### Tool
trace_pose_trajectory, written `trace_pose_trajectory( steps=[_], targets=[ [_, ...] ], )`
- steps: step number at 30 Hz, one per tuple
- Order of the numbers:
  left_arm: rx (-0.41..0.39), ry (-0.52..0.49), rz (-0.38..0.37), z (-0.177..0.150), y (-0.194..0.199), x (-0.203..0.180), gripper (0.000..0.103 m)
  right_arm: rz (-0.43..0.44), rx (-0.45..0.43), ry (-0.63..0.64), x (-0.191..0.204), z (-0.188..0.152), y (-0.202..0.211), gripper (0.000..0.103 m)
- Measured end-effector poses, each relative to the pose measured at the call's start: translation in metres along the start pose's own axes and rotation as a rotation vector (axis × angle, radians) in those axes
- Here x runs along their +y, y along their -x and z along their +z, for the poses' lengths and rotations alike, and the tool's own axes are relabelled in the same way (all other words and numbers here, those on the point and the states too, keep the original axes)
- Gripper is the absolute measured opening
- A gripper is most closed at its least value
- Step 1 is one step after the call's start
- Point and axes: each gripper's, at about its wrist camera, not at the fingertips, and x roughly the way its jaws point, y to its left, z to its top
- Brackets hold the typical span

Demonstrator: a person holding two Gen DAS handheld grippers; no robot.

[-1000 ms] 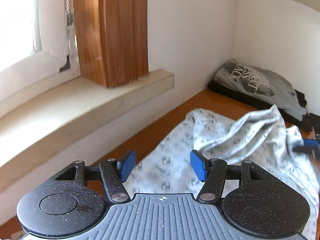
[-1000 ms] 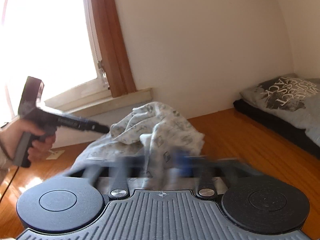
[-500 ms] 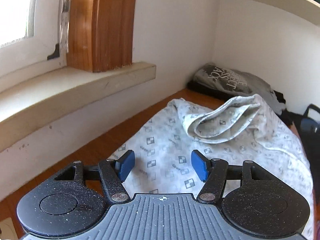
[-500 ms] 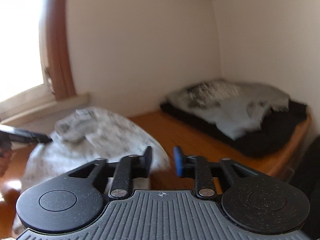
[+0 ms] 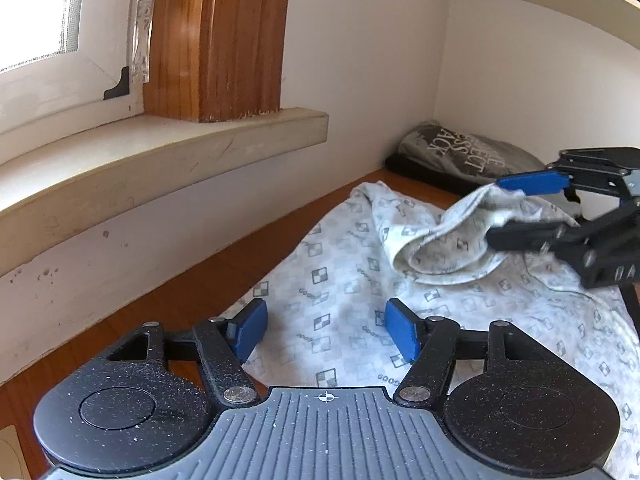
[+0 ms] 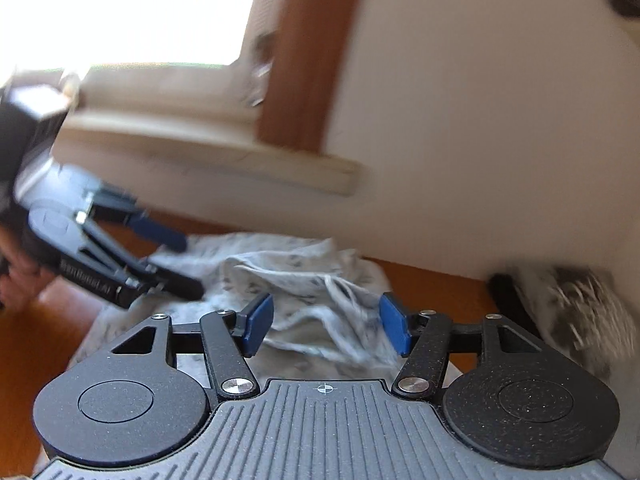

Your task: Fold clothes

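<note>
Left wrist view: your left gripper [image 5: 322, 332] is hovering released, its jaws having just been opening, over the patterned garment [image 5: 348, 280] on the table [image 5: 192, 296].
Right wrist view: your right gripper [image 6: 326, 322] has just been opening its jaws; the garment's bunched fold is lying ungripped between them.

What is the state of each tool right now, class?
Left tool: open, holding nothing, above the patterned garment.
Right tool: open, jaws have just been opening, a fold of the garment between them, not pressed.
</note>
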Motion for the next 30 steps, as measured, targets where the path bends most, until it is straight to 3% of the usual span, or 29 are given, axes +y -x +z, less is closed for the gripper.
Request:
trace_pose_trajectory(
  steps=[5,8,14,16,18,20,21,24,30],
  targets=[
    [0.002,0.005,-0.005,0.0,-0.001,0.001,0.069,0.051,-0.001,0.117,0.021,0.005,0.002,0.062],
    [0.003,0.005,-0.006,0.0,-0.001,0.001,0.069,0.071,0.006,0.175,0.032,0.007,-0.002,0.07],
    [0.007,0.006,-0.01,-0.001,-0.002,0.003,0.07,-0.042,0.071,0.326,0.035,0.002,-0.023,0.069],
    [0.008,0.006,-0.01,-0.002,-0.002,0.003,0.07,-0.093,0.092,0.306,0.018,0.008,-0.033,0.058],
    [0.01,0.004,-0.009,-0.002,-0.003,0.003,0.07,-0.221,0.094,0.254,-0.008,0.017,-0.046,0.055],
    [0.009,0.001,-0.007,-0.002,-0.002,0.002,0.07,-0.406,0.075,0.143,-0.044,0.026,-0.052,0.051],
    [0.009,0.0,-0.006,-0.002,-0.002,0.002,0.07,-0.444,0.061,0.085,-0.059,0.028,-0.05,0.051],
    [0.008,-0.003,-0.003,-0.003,-0.002,0.002,0.07,-0.389,0.037,-0.025,-0.083,0.022,-0.027,0.051],
    [0.001,-0.014,0.006,-0.003,-0.002,0.0,0.071,-0.192,0.073,-0.208,-0.08,-0.021,0.019,0.06]
  ],
)
